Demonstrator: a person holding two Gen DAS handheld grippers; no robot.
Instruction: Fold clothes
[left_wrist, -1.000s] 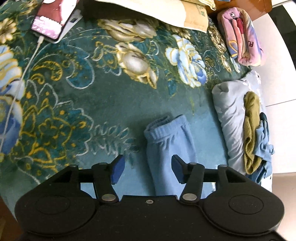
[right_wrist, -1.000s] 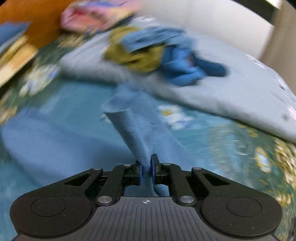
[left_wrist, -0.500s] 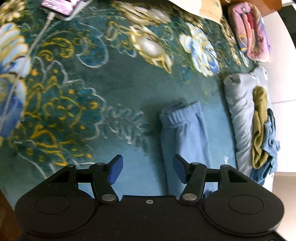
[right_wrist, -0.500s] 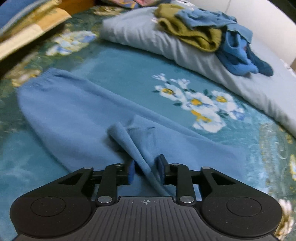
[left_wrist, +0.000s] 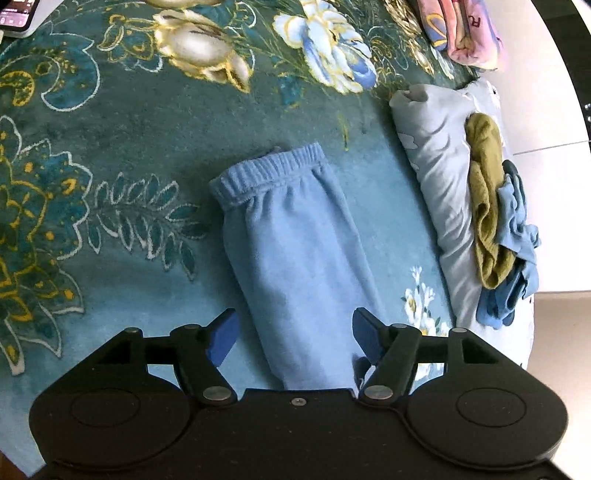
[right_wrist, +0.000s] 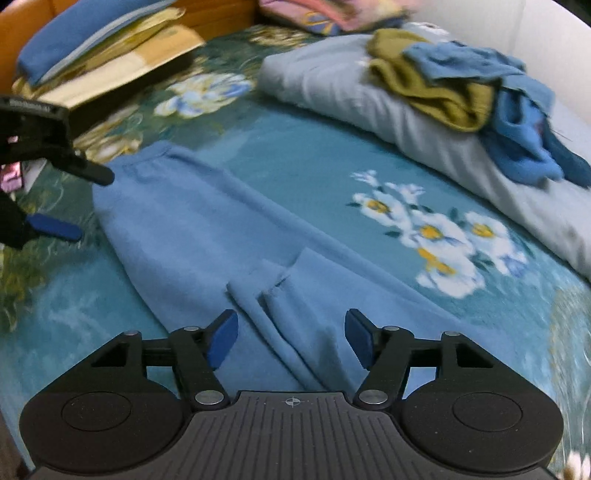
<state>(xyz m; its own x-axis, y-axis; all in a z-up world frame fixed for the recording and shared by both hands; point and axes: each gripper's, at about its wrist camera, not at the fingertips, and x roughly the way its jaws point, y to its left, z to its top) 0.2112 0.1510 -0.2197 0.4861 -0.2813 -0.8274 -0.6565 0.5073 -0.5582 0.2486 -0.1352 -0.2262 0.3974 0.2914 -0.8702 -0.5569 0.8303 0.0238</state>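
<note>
Left wrist view: the left gripper (left_wrist: 293, 338) hangs with its blue-padded jaws spread wide, empty, above the lower part of a pair of light blue trousers (left_wrist: 295, 251) laid flat on a bed covered by a teal floral blanket (left_wrist: 122, 122). The trousers are folded lengthwise, the elastic waistband (left_wrist: 266, 173) at the far end and the legs running back under the gripper. Beyond them, at the bed's right edge, a grey folded quilt (left_wrist: 432, 147) carries an olive-green garment (left_wrist: 487, 199) and a crumpled blue garment (left_wrist: 517, 240). A pink patterned bundle (left_wrist: 461, 29) sits at the far right corner, and a phone (left_wrist: 16, 13) shows at the far left corner.

Right wrist view: the right gripper (right_wrist: 291, 339) is likewise spread and holds nothing, its jaws either side of the trouser leg ends (right_wrist: 273, 295), which lie folded back on top of the trousers (right_wrist: 192, 221). The left gripper (right_wrist: 62, 203) shows at the left edge, near the waistband end, fingers parted. A white flower print (right_wrist: 436, 236) marks the blanket (right_wrist: 288, 140) between trousers and quilt (right_wrist: 332, 81); the olive (right_wrist: 424, 85) and blue (right_wrist: 517, 129) garments rest on it. Stacked pillows (right_wrist: 92, 48) lie at the far left.
</note>
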